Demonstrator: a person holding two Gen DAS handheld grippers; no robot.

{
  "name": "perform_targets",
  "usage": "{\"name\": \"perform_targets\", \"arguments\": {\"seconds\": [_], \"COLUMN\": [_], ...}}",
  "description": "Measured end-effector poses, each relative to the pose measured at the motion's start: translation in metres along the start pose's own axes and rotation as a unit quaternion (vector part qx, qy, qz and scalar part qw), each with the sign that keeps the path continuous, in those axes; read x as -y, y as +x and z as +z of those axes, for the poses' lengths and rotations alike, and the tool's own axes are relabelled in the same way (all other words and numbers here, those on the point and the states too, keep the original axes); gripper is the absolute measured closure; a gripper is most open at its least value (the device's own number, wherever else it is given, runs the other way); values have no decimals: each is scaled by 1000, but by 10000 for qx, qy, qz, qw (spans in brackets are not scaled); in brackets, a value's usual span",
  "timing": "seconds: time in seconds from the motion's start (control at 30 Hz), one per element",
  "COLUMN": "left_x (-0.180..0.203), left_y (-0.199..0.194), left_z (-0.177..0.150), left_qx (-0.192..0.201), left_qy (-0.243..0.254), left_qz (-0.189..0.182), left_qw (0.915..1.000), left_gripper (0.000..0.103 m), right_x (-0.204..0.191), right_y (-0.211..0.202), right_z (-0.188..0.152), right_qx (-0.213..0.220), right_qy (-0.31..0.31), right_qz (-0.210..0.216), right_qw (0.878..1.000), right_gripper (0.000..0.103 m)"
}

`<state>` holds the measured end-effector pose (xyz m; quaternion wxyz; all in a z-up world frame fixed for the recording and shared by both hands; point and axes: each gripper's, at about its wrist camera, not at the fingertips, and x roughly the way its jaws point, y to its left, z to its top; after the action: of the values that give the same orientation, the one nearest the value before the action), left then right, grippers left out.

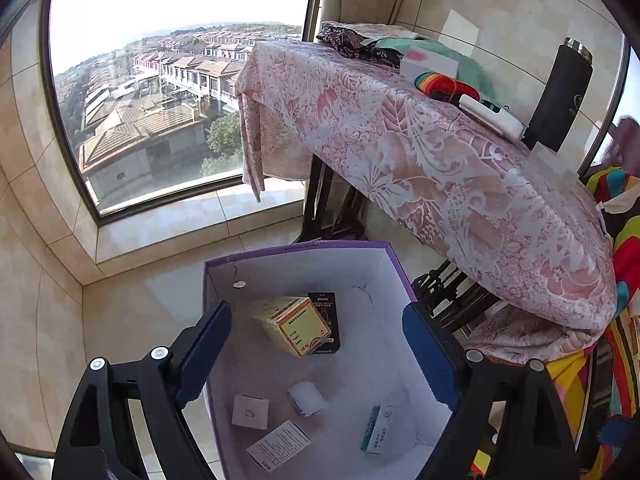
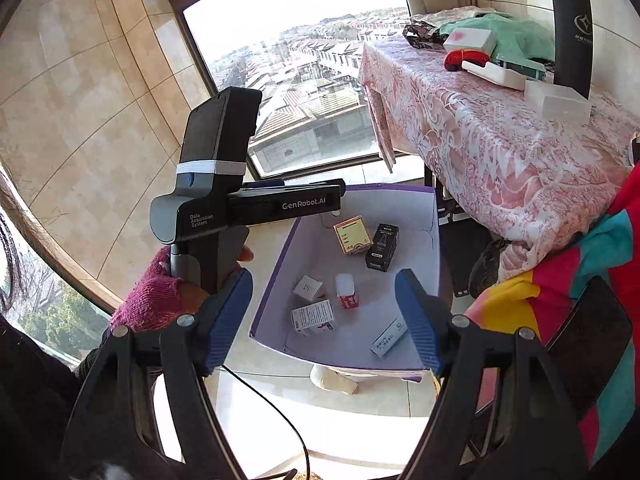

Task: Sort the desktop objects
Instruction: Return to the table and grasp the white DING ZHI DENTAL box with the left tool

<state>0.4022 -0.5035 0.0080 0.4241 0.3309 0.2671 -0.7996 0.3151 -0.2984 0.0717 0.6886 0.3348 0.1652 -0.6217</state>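
Note:
A purple-edged cardboard box (image 1: 304,246) (image 2: 434,216) stands on the floor beside the table. In it lie a yellow carton (image 1: 292,326) (image 2: 353,235), a black box (image 1: 326,322) (image 2: 383,247), a small white bottle (image 1: 306,398) (image 2: 347,290) and several small white packets. My left gripper (image 1: 320,352) is open and empty above the box. My right gripper (image 2: 324,316) is open and empty, higher up, near the box's front. The left gripper's body (image 2: 224,184) shows in the right wrist view.
A table with a pink patterned cloth (image 1: 420,152) (image 2: 500,140) holds a black flask (image 1: 560,96) (image 2: 570,32), a white case (image 1: 490,118) (image 2: 496,73), a clear box (image 2: 558,100), a rainbow item (image 1: 444,84) and green cloth (image 2: 508,28). A big window (image 1: 160,92) is behind.

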Motion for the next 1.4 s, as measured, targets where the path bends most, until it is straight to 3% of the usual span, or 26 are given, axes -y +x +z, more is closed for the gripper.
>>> {"name": "perform_targets", "arguments": {"seconds": [0.17,0.27,0.33,0.37,0.47,0.57,0.67,0.8,0.9,0.97,1.07,1.23,1.3,1.33,1.4], "left_x": [43,91,134,155,229,301,363,433,476,500,527,566,580,590,604], "left_y": [-49,-86,-103,-108,-112,-109,-101,-94,-90,-80,-58,-38,-39,-37,-23], "left_z": [18,26,27,25,6,-29,-67,-110,-132,-138,-140,-150,-153,-156,-158], "left_qx": [623,994,1021,947,536,-29,-559,-905,-854,-798,-776,-1037,-685,-445,-402], "left_qy": [179,514,855,1022,1449,1969,2393,2927,3251,3349,3321,3367,3519,3659,3843], "left_qz": [-421,-1072,-1634,-1921,-2617,-3064,-3282,-3212,-3021,-2809,-2476,-2456,-2328,-2075,-1695], "left_qw": [9970,9879,9775,9714,9527,9313,9121,8961,8921,8959,9068,9031,9041,9061,9066], "left_gripper": [15,13,7,0,0,0,0,0,0,0,0,0,0,0,0], "right_x": [20,46,69,79,117,152,178,203,214,221,229,235,236,236,237], "right_y": [-66,-118,-156,-173,-223,-271,-312,-358,-384,-392,-397,-401,-401,-402,-402], "right_z": [-10,-27,-44,-53,-92,-136,-177,-227,-254,-266,-276,-288,-292,-294,-296], "right_qx": [739,1198,1401,1467,1501,1509,1400,1397,1619,1656,1677,1785,1849,1868,1874], "right_qy": [140,466,736,881,1516,2379,2988,3506,3851,3936,3925,3932,3984,4023,4070], "right_qz": [-169,-765,-1388,-1752,-2810,-3605,-4222,-4610,-4479,-4426,-4302,-4164,-4137,-4132,-4128], "right_qw": [9970,9888,9776,9695,9357,8892,8443,8031,7905,7885,7955,8001,7974,7953,7930], "right_gripper": [26,19,17,16,14,14,14,14,14,14,14,14,14,14,14]}}
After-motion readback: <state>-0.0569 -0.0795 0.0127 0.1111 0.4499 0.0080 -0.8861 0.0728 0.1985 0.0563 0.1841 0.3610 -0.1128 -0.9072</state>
